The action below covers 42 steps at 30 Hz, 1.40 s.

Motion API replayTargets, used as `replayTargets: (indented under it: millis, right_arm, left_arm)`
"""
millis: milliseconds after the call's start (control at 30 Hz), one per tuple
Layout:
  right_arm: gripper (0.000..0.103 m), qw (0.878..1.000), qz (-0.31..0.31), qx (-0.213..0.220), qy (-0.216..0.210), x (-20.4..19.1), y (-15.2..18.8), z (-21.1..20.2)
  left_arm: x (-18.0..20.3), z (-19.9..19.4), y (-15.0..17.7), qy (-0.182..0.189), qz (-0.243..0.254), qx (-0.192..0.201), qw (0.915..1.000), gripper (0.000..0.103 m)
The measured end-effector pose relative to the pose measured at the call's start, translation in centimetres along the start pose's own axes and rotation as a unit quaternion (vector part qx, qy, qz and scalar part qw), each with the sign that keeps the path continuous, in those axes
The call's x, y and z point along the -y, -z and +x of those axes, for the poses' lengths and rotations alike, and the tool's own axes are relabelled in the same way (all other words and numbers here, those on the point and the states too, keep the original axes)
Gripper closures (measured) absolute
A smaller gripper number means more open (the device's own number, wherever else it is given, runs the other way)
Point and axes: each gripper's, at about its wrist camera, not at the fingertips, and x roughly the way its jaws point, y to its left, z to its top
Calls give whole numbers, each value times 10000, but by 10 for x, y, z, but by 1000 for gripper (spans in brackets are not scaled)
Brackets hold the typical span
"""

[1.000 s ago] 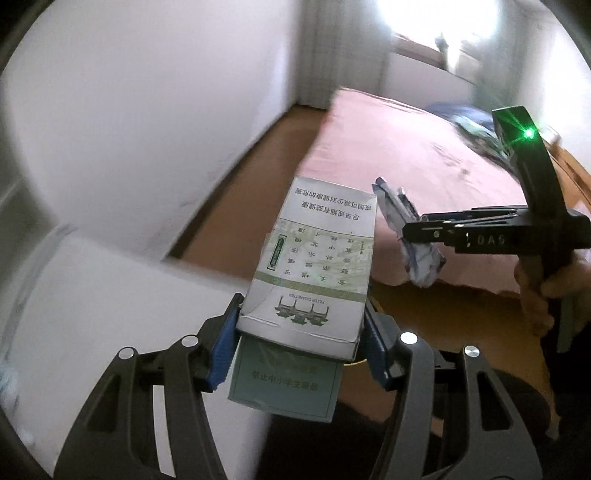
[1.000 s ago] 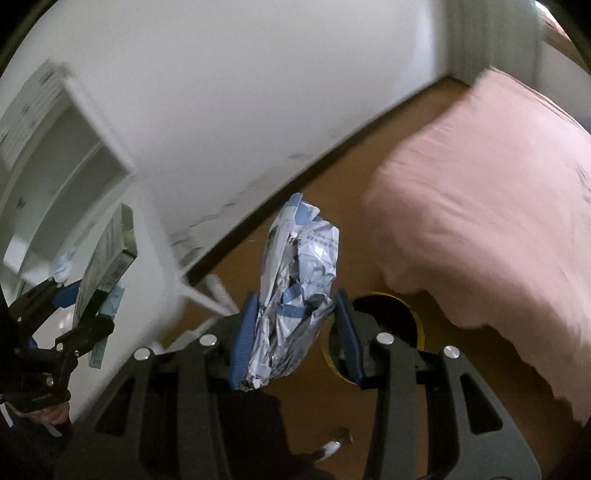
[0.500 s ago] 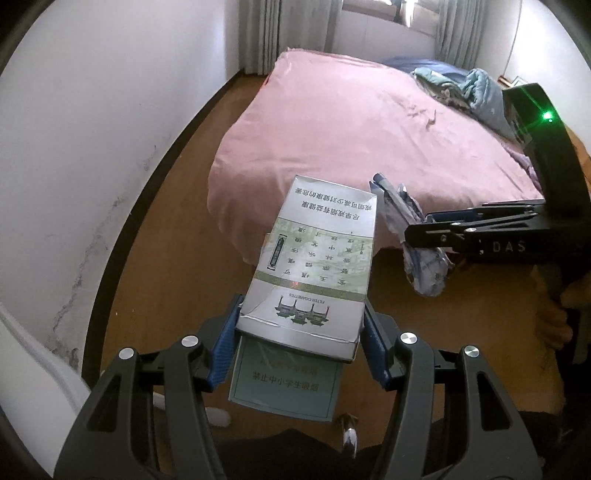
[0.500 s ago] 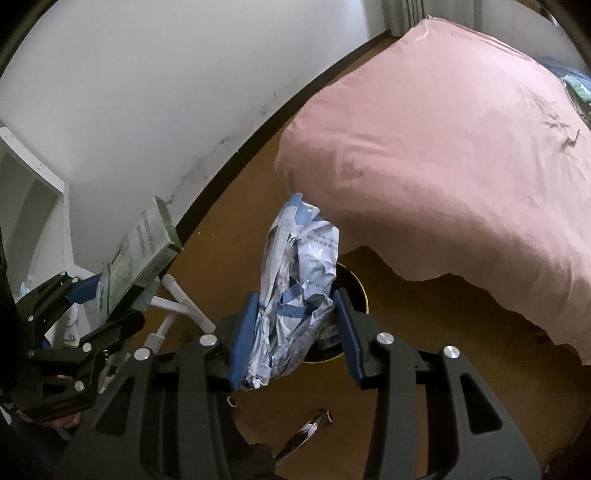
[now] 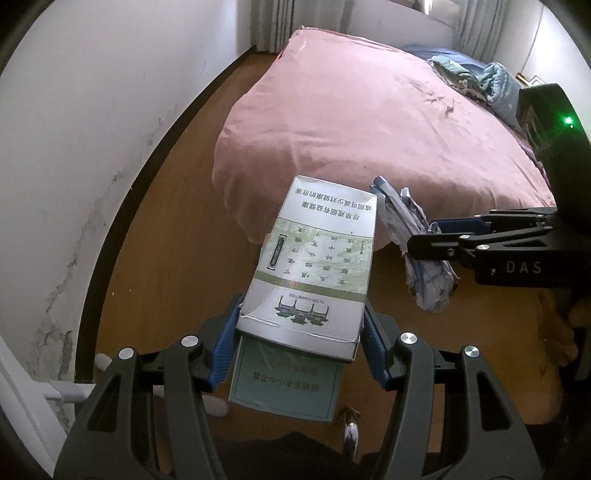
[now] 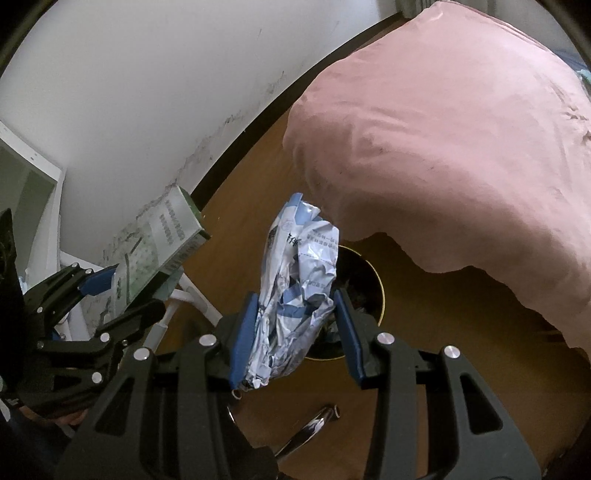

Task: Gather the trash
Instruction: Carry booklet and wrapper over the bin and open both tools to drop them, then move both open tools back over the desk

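We see a home bedroom: a bed [image 5: 369,122] under a pink cover fills the far right, bunched bedclothes [image 5: 476,79] at its far end, curtains [image 5: 273,22] beyond, wooden floor [image 5: 173,206] along a scuffed white wall [image 5: 74,129]

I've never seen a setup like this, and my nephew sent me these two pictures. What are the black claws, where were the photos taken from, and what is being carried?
There is no robot here: a person holds a hand-operated gripper in each hand, and each gripper carries a wide-angle camera looking forward along its two fingers. One picture comes from the left gripper, the other from the right gripper.

The left one is clamped on a flattened cigarette carton. The right one is clamped on a crumpled blue-and-white wrapper. Each camera also catches the other gripper off to one side.

Below them is a wooden floor beside a bed with a pink cover. A round dark bin stands on the floor just behind the wrapper, probably where the trash is headed.
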Motion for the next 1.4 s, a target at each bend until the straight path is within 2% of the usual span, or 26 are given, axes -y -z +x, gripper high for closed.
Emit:
replayTargets:
  millis: [167, 233, 267, 333, 400, 600, 733, 767, 867, 900, 1033, 1133, 1267, 1400]
  right_arm:
    - [56, 10000, 14, -39, -31, 1, -5, 5]
    - [44, 9999, 66, -35, -73, 3, -6, 3]
    - [34, 9999, 86, -12, -76, 4, -7, 3]
    - [33, 9999, 96, 53, -56, 6, -8, 1]
    - [33, 9999, 117, 56, -65, 7, -7, 0]
    - [33, 9997, 211, 63, -76, 11, -4, -2]
    - [32, 9998, 194, 75, -65, 13, -11, 2]
    - [28, 9997, 200, 87, -50, 13, -10, 1]
    - [18, 9994, 144, 306, 70, 8, -11, -17]
    - [16, 9989, 99, 437, 139, 5, -10, -25]
    - [14, 9964, -145, 793, 266, -16, -11, -52]
    - [13, 9945, -498, 896, 206, -48, -12, -64]
    - [13, 9875, -1193, 1026, 25, -115, -12, -72]
    - [13, 9761, -1913, 920, -464, -197, -2, -64]
  left_arm:
    - [-2, 7, -4, 15, -5, -43, 10000, 45]
    - [-2, 12, -6, 21, -21, -82, 10000, 45]
    - [-2, 15, -8, -5, -30, -100, 9999, 43]
    - [-3, 19, -8, 14, -51, -123, 9999, 33]
    - [-3, 24, -9, 15, -68, -155, 9999, 27]
    - [2, 33, -8, -35, 7, -243, 9997, 21]
    - [4, 26, -8, -136, 13, -144, 9998, 11]
    - [5, 22, -8, -175, 13, -97, 9998, 10]
    - [7, -1, -7, -385, -3, 113, 9992, 9]
    - [8, -17, -6, -417, -35, 299, 9987, 7]
    - [3, -71, 5, -277, -270, 667, 9970, 7]
    - [-8, -123, 24, -295, -492, 1043, 9929, 7]
    - [-35, -184, 59, -784, -757, 1365, 9846, 7]
    - [-83, -235, 117, -1608, -1297, 1398, 9684, 7]
